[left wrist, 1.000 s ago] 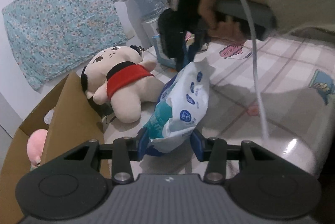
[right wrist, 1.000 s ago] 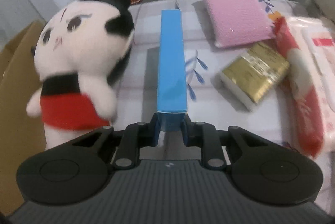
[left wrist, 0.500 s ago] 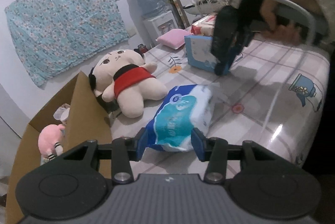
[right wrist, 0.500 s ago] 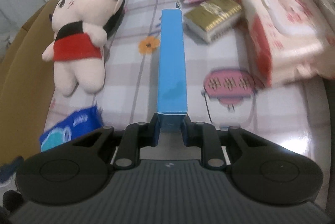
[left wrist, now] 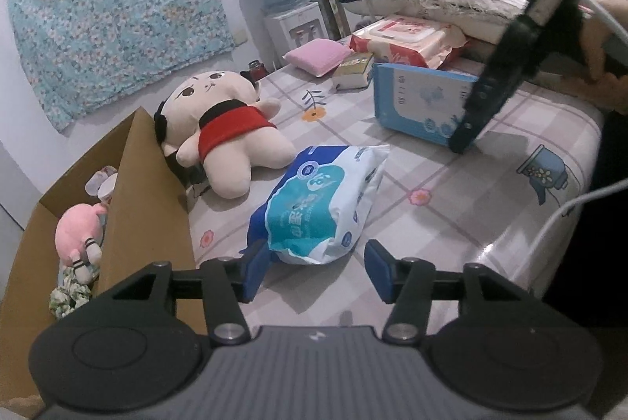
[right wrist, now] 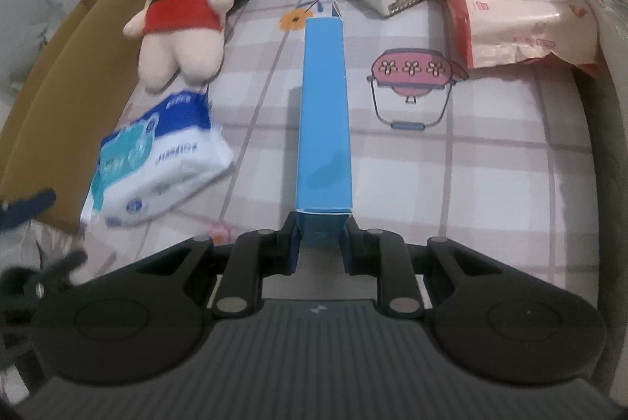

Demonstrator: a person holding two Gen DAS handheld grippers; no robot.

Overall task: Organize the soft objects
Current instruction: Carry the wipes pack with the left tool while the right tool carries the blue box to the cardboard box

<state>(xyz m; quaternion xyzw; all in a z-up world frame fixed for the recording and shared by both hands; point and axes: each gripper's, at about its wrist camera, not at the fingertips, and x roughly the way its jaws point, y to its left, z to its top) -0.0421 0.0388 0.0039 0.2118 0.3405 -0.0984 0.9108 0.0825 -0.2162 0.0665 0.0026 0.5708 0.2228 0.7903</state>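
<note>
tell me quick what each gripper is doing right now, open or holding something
Left gripper: open, jaws just widened, tissue pack lying loose on the bed between them.
Right gripper: shut on the blue box.

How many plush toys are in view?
2: a red-shirted doll lying on the table beside the box, and a pink plush inside it. Others may be hidden there.

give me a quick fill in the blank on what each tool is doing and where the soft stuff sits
1. The right tool is clamped on a flat ____ box.
2. The left tool has just been opening, and the tissue pack lies on the ____, free of its pads.
3. The pink plush sits inside the ____ box.
4. The doll in the red top lies ____ the cardboard box, on the bed.

Missing words: blue; bed; cardboard; beside
</note>
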